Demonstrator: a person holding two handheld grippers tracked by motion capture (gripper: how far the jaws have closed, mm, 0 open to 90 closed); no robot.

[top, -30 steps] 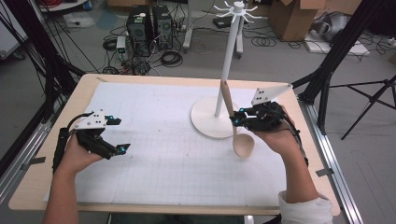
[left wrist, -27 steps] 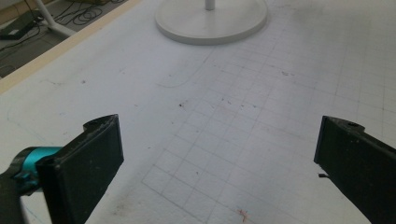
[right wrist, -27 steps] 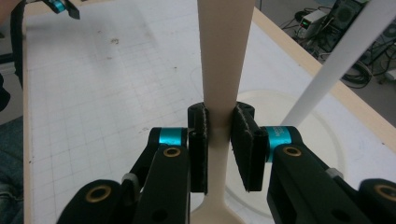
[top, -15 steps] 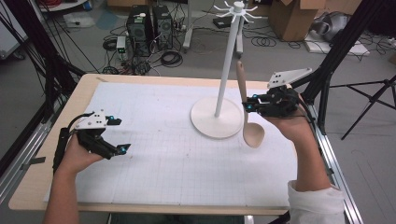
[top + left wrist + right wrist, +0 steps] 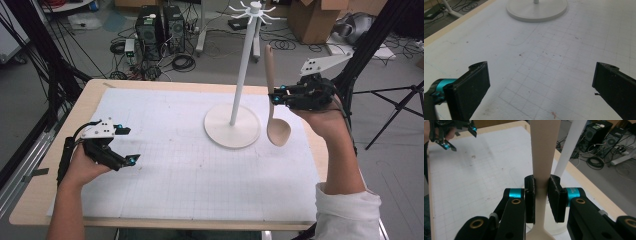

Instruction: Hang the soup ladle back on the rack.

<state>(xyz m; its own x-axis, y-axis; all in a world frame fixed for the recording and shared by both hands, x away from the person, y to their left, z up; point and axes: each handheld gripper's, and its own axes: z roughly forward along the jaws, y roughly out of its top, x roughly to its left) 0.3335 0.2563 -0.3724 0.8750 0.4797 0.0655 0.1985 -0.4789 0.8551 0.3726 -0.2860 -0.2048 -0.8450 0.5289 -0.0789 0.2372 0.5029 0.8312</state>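
At the left, the left tool [image 5: 112, 150] rests low over the white grid mat [image 5: 175, 165] on the table [image 5: 50, 200], its jaws spread wide with nothing between them; in the left gripper view they frame bare mat, with the round base of the stand [image 5: 537, 10] farther off. It seems to have no part in the work for now. In the middle stands the white hanging stand [image 5: 242, 70], its base on the mat and its ring of hooks [image 5: 254, 11] at the top with nothing on them. To the right, the right tool [image 5: 280, 97] is clamped on the handle of a beige wooden spoon [image 5: 272, 100], which hangs upright, bowl down, clear of the mat and just beside the pole. In the right gripper view the pads [image 5: 530, 195] press both sides of the handle. So the pick-up looks done; what is left, by my reading, is raising the handle's top end to a hook, catching it there and letting go.
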